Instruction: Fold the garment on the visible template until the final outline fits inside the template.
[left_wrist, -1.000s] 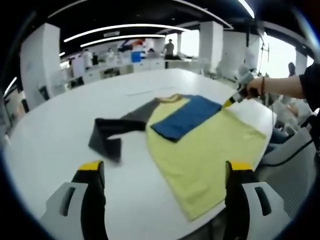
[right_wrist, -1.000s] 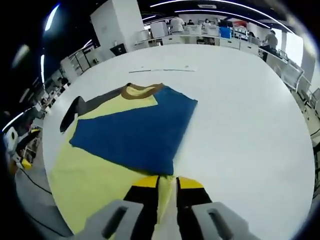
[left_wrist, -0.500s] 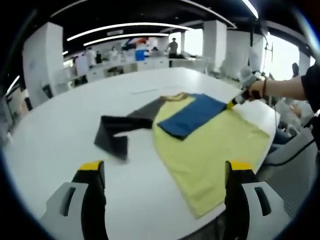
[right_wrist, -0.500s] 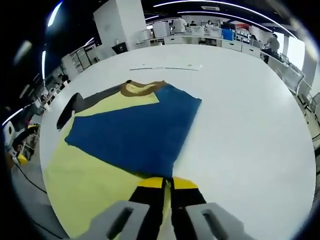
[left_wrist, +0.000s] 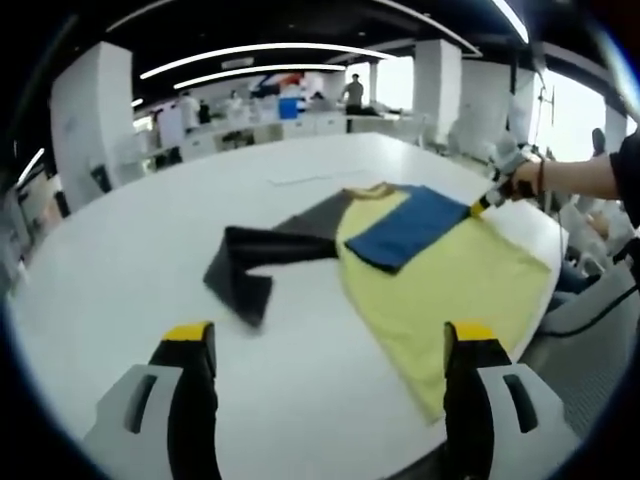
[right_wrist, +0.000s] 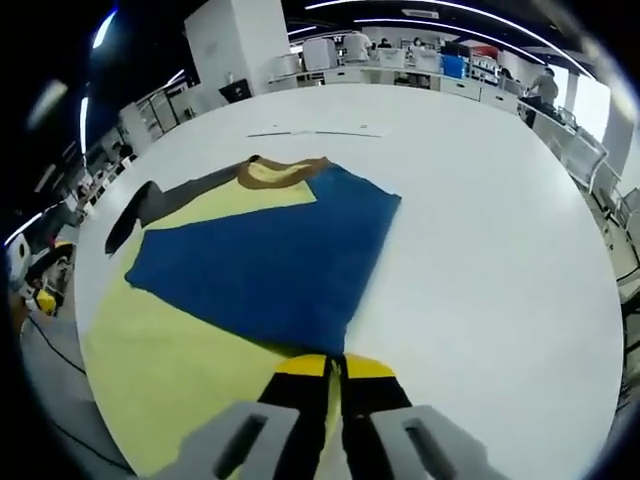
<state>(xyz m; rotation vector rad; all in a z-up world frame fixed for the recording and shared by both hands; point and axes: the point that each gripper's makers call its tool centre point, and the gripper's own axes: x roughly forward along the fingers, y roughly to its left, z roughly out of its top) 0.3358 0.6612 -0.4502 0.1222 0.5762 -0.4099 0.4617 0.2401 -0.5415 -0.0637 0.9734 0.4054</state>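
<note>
Yellow cotton shirt (left_wrist: 450, 290) with a brown collar, one blue sleeve (right_wrist: 265, 265) and one dark grey sleeve (left_wrist: 255, 265) lies flat on the big white round table (left_wrist: 120, 270). Blue sleeve's folded across the chest, grey one sprawls out left. Right gripper (right_wrist: 334, 372) has its jaws pinched together on the shirt's near edge. Left gripper (left_wrist: 330, 350) hangs above the table, jaws wide apart, holding nothing.
</note>
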